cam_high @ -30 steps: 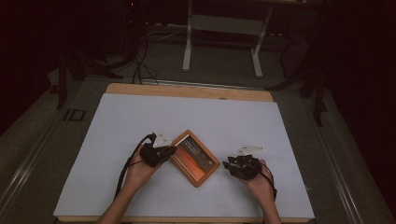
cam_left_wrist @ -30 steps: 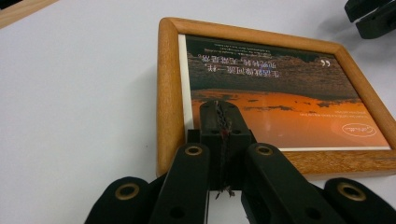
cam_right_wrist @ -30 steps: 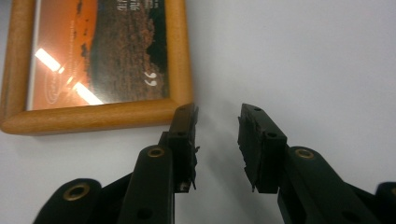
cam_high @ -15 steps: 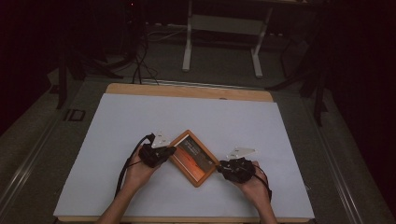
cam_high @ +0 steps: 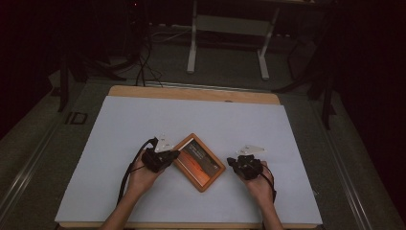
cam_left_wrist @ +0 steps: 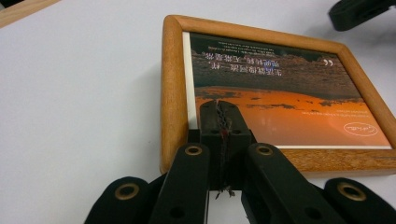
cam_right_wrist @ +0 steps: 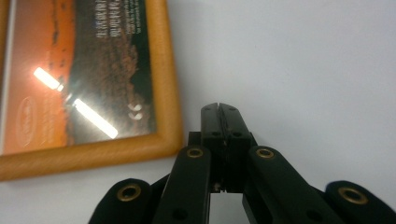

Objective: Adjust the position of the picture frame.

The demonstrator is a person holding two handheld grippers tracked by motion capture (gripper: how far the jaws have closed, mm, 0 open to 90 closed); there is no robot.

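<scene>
Flat on the smooth white table [cam_high: 143,120] lies a rounded-corner wooden picture frame [cam_high: 198,162] with glossy orange print; the left tool [cam_left_wrist: 219,114], jaws together, overlaps its corner, while the right tool [cam_right_wrist: 219,116] has just closed empty beside it.

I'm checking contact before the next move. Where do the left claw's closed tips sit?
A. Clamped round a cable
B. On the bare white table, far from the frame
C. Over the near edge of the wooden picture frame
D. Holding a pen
C: in the left gripper view the left claw, jaws together, lies over the near edge of the orange-brown wooden picture frame.
</scene>
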